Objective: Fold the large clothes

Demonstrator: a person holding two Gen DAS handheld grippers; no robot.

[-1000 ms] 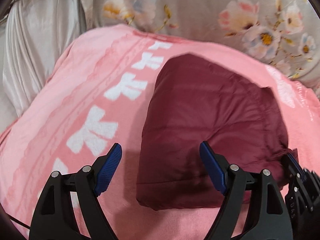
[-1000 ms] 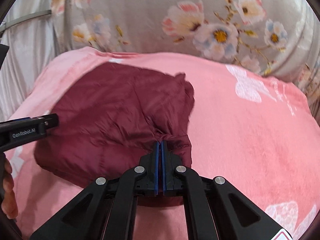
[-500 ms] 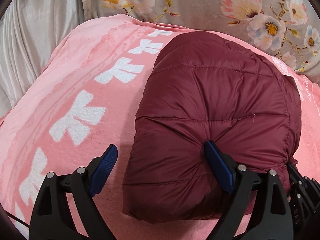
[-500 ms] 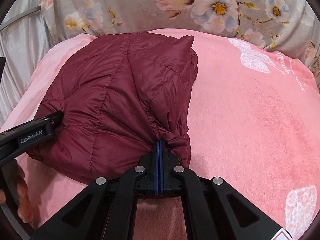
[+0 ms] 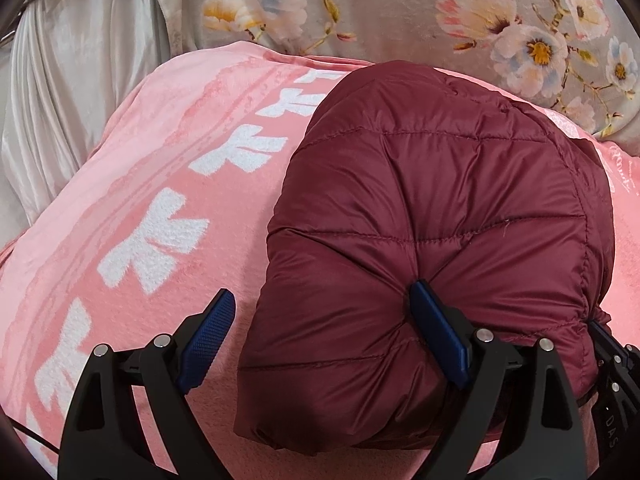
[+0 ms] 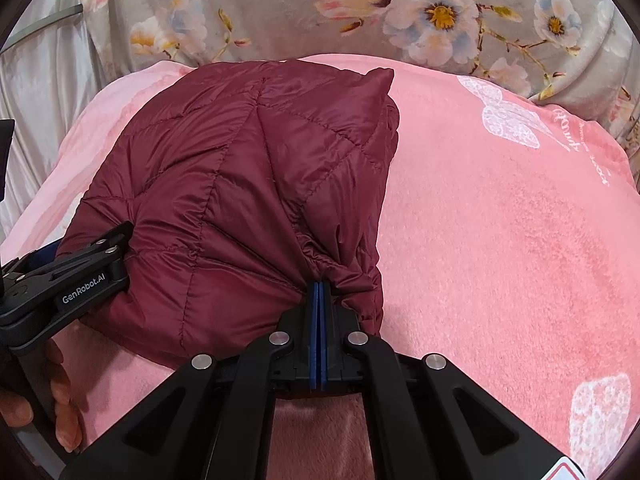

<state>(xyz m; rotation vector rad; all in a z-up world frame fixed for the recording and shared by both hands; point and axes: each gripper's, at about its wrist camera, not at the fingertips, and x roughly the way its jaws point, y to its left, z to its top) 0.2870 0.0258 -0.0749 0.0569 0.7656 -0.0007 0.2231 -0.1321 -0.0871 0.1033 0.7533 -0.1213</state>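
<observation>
Maroon puffer jacket [image 5: 432, 216] on pink blanket [image 5: 140, 200], right gripper [image 6: 319, 286] jaws clenched on its hem, left gripper [image 5: 320, 320] jaws just widened, straddling its corner unpinched

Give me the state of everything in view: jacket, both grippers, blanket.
maroon puffer jacket: folded into a puffy bundle, lying on the blanket.
left gripper: open wide, jaws just opened further; one finger presses into the jacket, the other is over bare blanket.
right gripper: shut on the jacket's gathered edge.
pink blanket: spread flat under the jacket.
</observation>
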